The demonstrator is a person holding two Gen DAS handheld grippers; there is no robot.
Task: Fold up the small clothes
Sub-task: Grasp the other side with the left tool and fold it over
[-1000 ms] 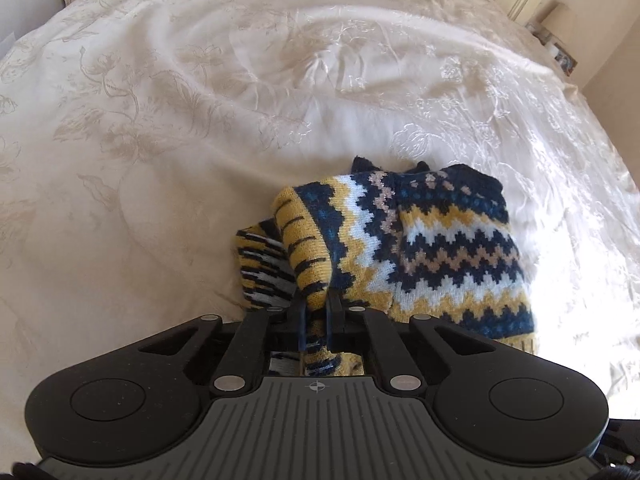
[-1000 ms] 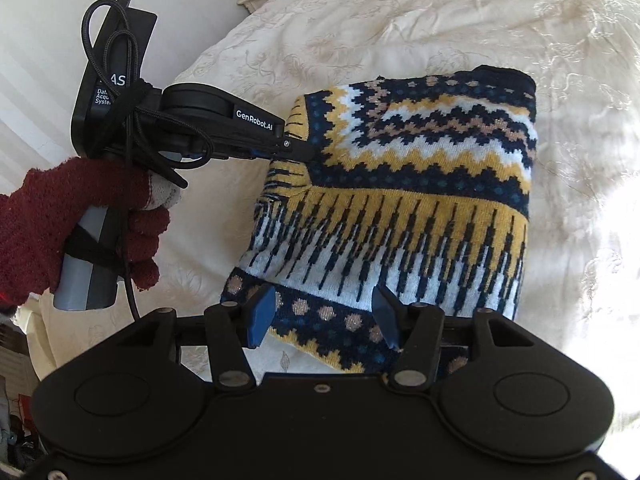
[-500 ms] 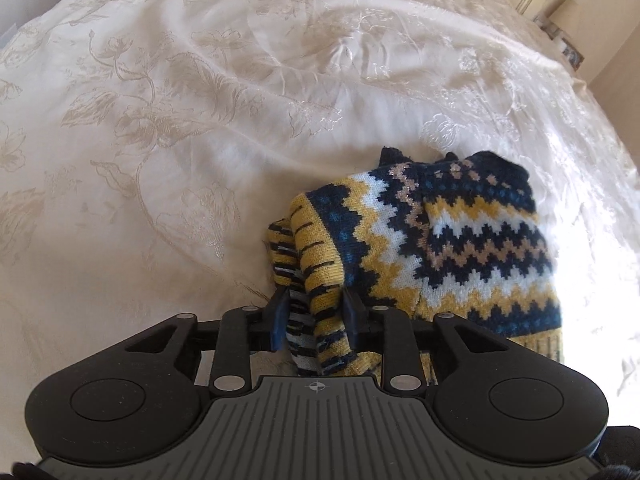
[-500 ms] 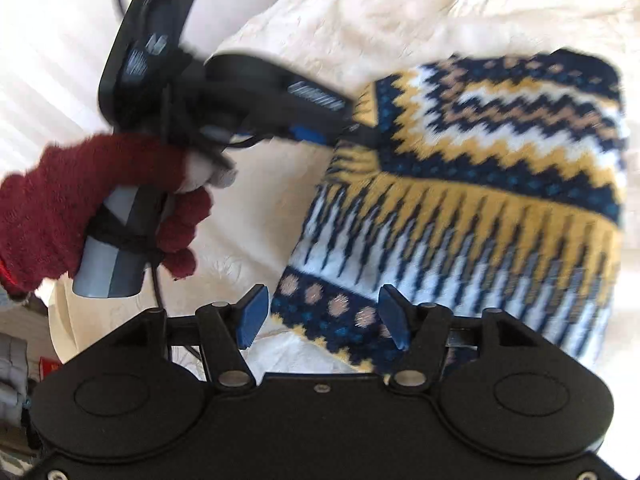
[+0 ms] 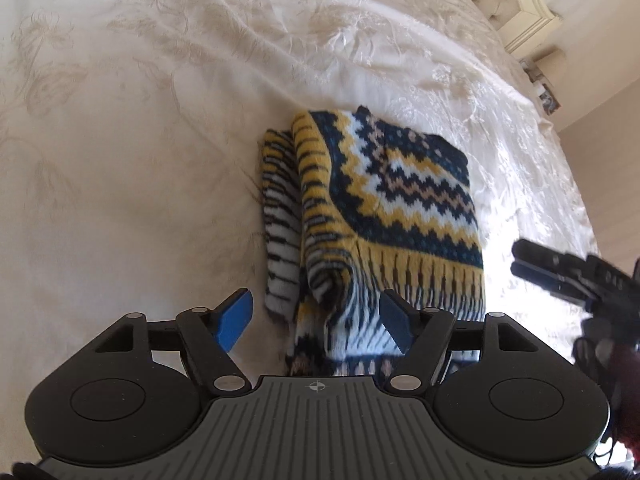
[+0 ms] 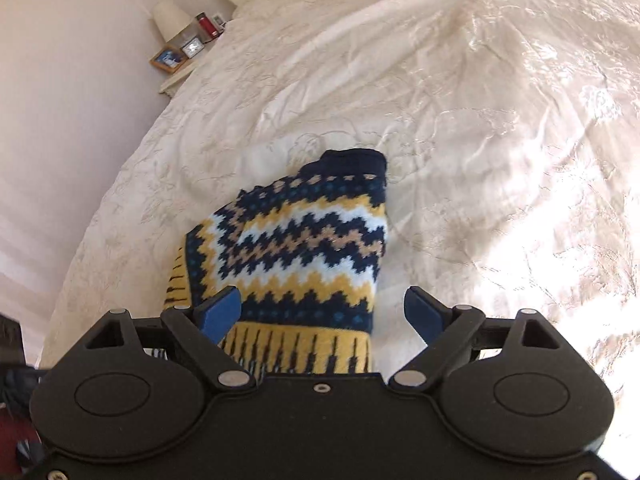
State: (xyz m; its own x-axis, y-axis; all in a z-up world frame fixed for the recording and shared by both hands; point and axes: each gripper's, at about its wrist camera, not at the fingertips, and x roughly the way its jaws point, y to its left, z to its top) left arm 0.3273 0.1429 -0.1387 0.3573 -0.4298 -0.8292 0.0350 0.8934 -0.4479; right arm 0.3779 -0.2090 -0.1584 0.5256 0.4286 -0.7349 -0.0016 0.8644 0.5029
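Navy, mustard and white knit: the small sweater (image 5: 384,216) lies folded into a compact bundle on the cream embroidered bedspread (image 5: 140,140), roughly mid-bed. Seen from the left wrist, a striped layer, likely a sleeve, is tucked along its left edge beneath the zigzag panel, which explains the thicker roll on that side.

Left tool (image 5: 316,320): jaws spread wide, gripping nothing. The blue pads sit to either side of the near, rumpled corner of the sweater, apparently clear of the wool. Reads as a release, with the fold left to rest under its own weight.

Right tool (image 6: 320,312): also spread wide and empty, poised over the right-hand edge of the bundle. Its left pad overlaps the knit in view; the right pad sits over bare bedspread. Whether either pad touches cloth cannot be told.

In the left wrist view the right tool shows at the far right edge, blurred.

Judgement: folding looks near complete. The near corner is still puffed, so a light press or tidy tuck there may be wanted. Loose knit could spring open if nudged.

Bedside clutter (image 6: 180,44) sits well apart, no concern.
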